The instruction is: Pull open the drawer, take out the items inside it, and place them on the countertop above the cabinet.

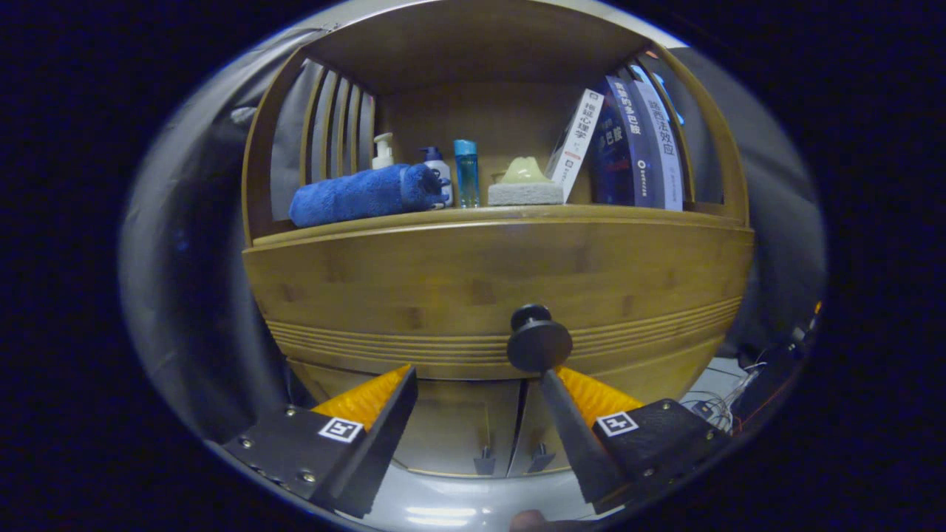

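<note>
The hand-held gripper [479,384], fingers spread and holding nothing, faces the shut wooden drawer [495,292]; its round black knob [539,345] sits just ahead, nearer the right finger, so shift rightward before clamping.

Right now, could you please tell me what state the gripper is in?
Gripper: open, holding nothing; its fingers sit spread just below the round black drawer knob on the closed wooden drawer front, not touching it.
</note>
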Demonstrator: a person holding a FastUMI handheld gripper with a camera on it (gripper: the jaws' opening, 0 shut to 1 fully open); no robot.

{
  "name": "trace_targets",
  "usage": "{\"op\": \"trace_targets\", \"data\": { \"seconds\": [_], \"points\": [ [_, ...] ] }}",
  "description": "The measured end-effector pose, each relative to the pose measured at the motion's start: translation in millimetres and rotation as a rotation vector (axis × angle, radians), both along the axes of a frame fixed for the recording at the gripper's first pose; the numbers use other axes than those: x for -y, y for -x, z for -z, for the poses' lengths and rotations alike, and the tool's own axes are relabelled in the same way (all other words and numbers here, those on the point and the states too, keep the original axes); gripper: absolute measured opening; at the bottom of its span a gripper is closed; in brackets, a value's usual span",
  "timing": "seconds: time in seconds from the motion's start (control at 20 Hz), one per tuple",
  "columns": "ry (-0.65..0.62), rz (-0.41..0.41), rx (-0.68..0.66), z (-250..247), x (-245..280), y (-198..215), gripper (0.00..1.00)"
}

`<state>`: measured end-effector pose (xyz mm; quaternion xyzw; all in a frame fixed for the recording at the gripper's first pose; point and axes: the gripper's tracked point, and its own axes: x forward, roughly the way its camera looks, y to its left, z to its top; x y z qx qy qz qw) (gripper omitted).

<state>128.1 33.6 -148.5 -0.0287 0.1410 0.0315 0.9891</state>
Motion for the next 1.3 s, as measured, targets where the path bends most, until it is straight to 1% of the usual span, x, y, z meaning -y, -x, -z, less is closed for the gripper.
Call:
{"op": "trace_targets", "data": {
  "seconds": [0.05,0.1,0.2,0.35,0.5,0.65,0.9,1.15,1.3],
  "points": [
    [0.014,-0.005,0.002,-7,-1,6,0.99],
    [0.009,-0.019,0.054,-23,-3,10,0.99],
    [-0.001,-0.012,0.171,-64,-6,16,0.99],
    [0.007,0.016,0.256,-125,-1,56,0.99],
    [0.008,0.037,0.322,-163,-1,90,0.99],
    [0.013,0.036,0.36,-201,-5,124,0.99],
    [0.028,0.033,0.345,-254,-2,169,0.99],
    [0.025,0.013,0.353,-309,-2,188,0.99],
    [-0.001,0.024,0.374,-333,12,203,0.99]
  ]
}}
